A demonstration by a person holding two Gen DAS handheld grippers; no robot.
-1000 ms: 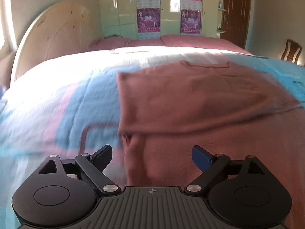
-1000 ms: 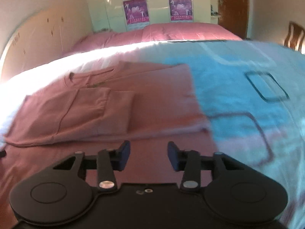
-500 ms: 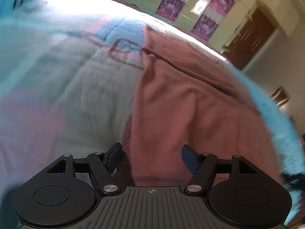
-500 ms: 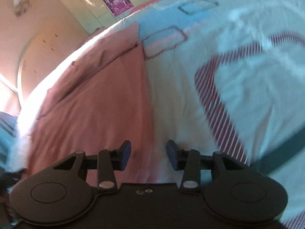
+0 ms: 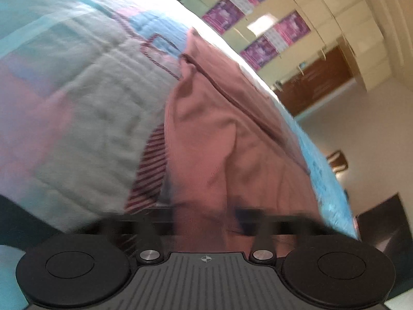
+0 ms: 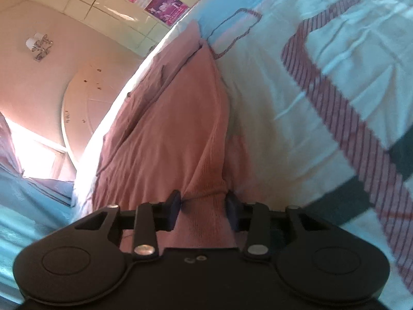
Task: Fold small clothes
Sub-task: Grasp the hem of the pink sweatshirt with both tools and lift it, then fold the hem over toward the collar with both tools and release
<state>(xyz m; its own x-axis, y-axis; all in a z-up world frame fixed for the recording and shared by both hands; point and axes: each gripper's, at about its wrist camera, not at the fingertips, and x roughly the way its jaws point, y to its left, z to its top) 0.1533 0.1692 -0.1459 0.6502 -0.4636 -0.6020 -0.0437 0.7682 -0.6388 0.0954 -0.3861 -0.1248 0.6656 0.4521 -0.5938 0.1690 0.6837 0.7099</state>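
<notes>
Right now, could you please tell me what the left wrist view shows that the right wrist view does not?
Only the left wrist view: a brown wooden door, a chair, and the left gripper, blurred after closing on the shirt. Only the right wrist view: the cream headboard, a wall lamp, and the right gripper, just closed on the pink shirt. Both: shirt, patterned bedspread and purple posters.

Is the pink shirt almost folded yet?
Partly. The shirt already has its sleeves folded in. Both the left gripper and right gripper have just been closing on its near hem. Still left: carrying that hem up over the bedspread toward the collar.
</notes>
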